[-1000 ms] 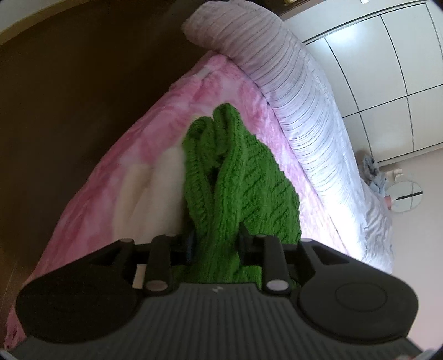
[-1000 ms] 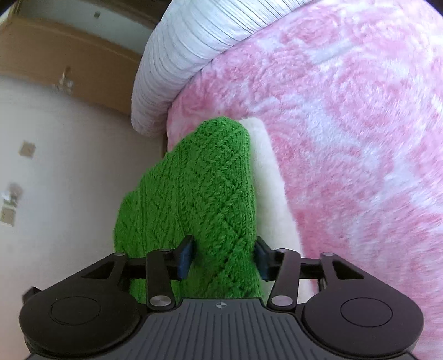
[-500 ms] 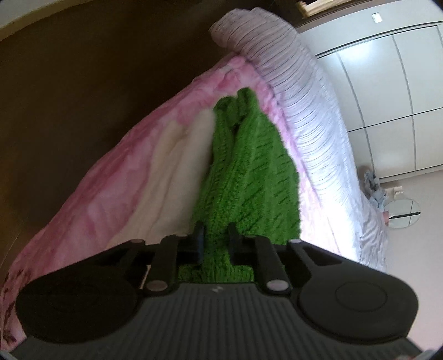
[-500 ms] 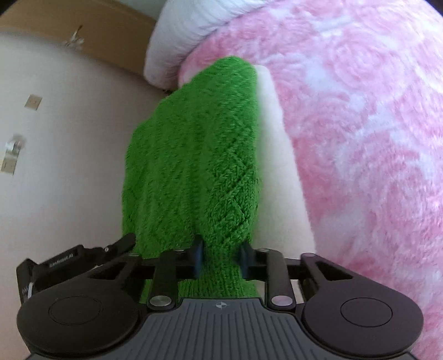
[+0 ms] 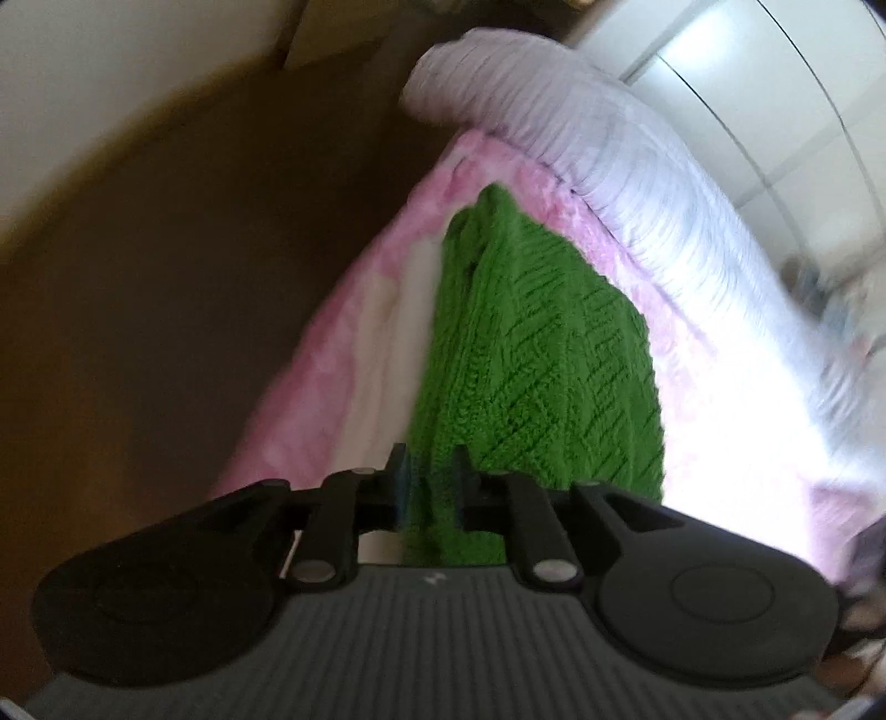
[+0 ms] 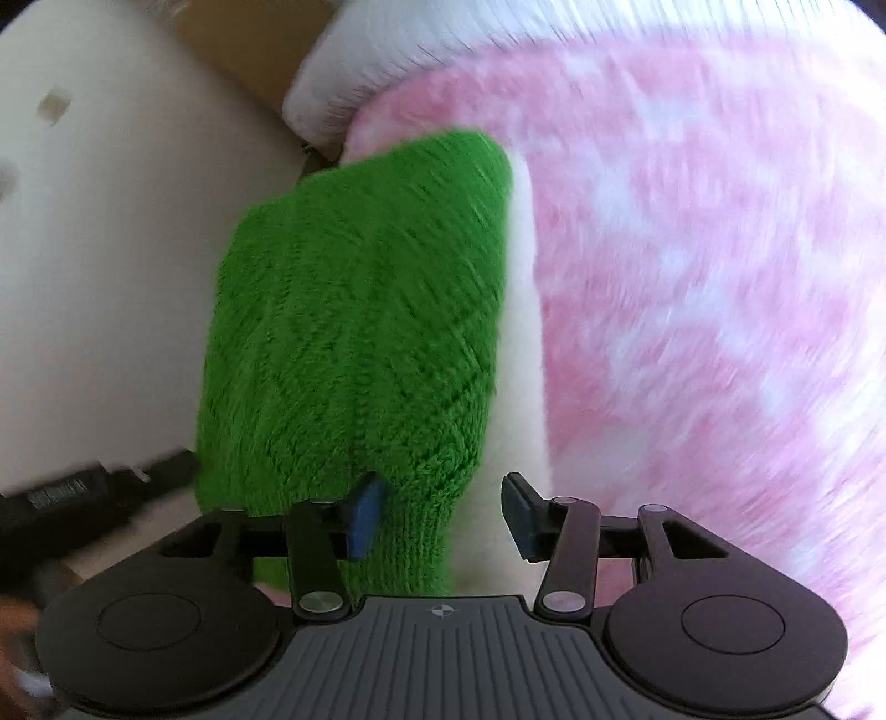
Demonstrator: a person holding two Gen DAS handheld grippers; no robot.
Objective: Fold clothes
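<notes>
Looking for writing, only a small pale label on the black device (image 6: pixel 83 493) at the lower left of the right wrist view is found, and it is too blurred to be read; a small light mark on each gripper body is likewise illegible.

The green cable-knit sweater (image 5: pixel 531 354) is seen draped over a cream-white folded garment (image 5: pixel 387 354) on the bed, which is covered by a pink and white fluffy blanket (image 5: pixel 310 387). In the left wrist view the left gripper (image 5: pixel 429 493) is closed on a bunched edge of the sweater, the knit being pinched between its jaws. In the right wrist view the jaws of the right gripper (image 6: pixel 443 515) are opening; the ribbed hem of the sweater (image 6: pixel 354 332) lies between them, against the left blue pad, while the right pad stands clear of it.

Only the left view shows the pale lilac ribbed quilt (image 5: pixel 637 183) rolled along the far side of the bed, the white wardrobe doors (image 5: pixel 775 94) behind it and dark brown flooring (image 5: pixel 138 304). Only the right view shows a light floor (image 6: pixel 111 249) beside the bed, a brown panel (image 6: pixel 243 50) and the black device, partly hidden by the sweater's edge.
</notes>
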